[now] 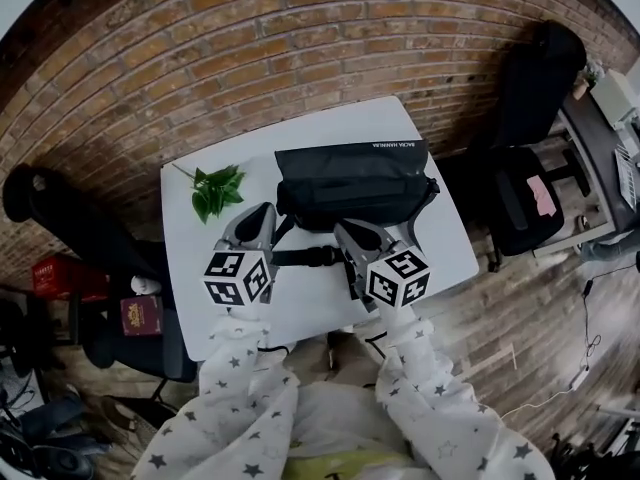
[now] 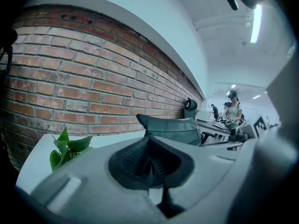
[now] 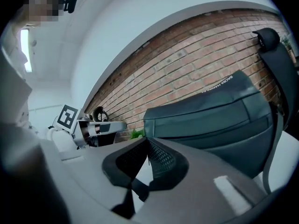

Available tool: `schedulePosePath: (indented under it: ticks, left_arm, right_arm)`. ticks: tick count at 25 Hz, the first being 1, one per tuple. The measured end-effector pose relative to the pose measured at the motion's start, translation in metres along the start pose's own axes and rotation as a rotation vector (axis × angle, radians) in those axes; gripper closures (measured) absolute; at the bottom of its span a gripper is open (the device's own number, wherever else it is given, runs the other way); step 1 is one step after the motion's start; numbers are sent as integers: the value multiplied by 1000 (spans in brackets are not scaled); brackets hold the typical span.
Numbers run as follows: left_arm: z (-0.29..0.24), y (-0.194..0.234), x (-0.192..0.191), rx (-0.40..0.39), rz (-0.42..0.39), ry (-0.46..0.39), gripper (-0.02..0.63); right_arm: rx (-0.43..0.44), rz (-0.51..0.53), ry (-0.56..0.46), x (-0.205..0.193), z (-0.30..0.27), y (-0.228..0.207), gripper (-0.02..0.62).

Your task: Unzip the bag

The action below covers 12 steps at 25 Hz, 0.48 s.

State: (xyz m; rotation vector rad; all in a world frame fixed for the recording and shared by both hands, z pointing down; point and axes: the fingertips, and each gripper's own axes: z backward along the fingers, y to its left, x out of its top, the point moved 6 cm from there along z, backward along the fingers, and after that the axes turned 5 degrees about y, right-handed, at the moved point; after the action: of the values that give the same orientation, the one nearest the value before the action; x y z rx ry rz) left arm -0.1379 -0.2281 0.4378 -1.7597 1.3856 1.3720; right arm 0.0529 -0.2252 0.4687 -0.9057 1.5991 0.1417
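Office — brick wall (image 1: pixel 300 38), desk (image 1: pixel 592 143), swivel chair (image 1: pixel 520 208)

One white rectangular surface (image 1: pixel 200 298) carries one black fabric bag (image 1: pixel 352 180) and one green leafy sprig (image 1: pixel 216 190). One black strap with a buckle (image 1: pixel 312 258) runs from the bag.

There are two grey two-jaw tongs, the left tongs (image 1: pixel 266 211) and the right tongs (image 1: pixel 346 231). Each bears one cube with square markers, so two cubes in all. Two white star-printed sleeves (image 1: pixel 236 368) reach to them.

Two black office chairs show, one at the left (image 1: pixel 60 218) and one at the right (image 1: pixel 520 203). By the left chair lie one red box (image 1: pixel 55 273) and one dark red box (image 1: pixel 140 316).

In the left gripper view at least two persons (image 2: pixel 232 108) stand far off.
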Motion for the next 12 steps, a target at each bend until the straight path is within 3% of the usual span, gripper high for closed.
schedulePosePath:
  ticks: [5,12]
  left_arm:
    - [-20,23,-6,-37,24,14,605]
    - [-41,39,-12,-115,38,32,529]
  right_arm:
    - [30,-39,55,-21,-38,2,536]
    - [42,-70,122,-47,-76,9,479]
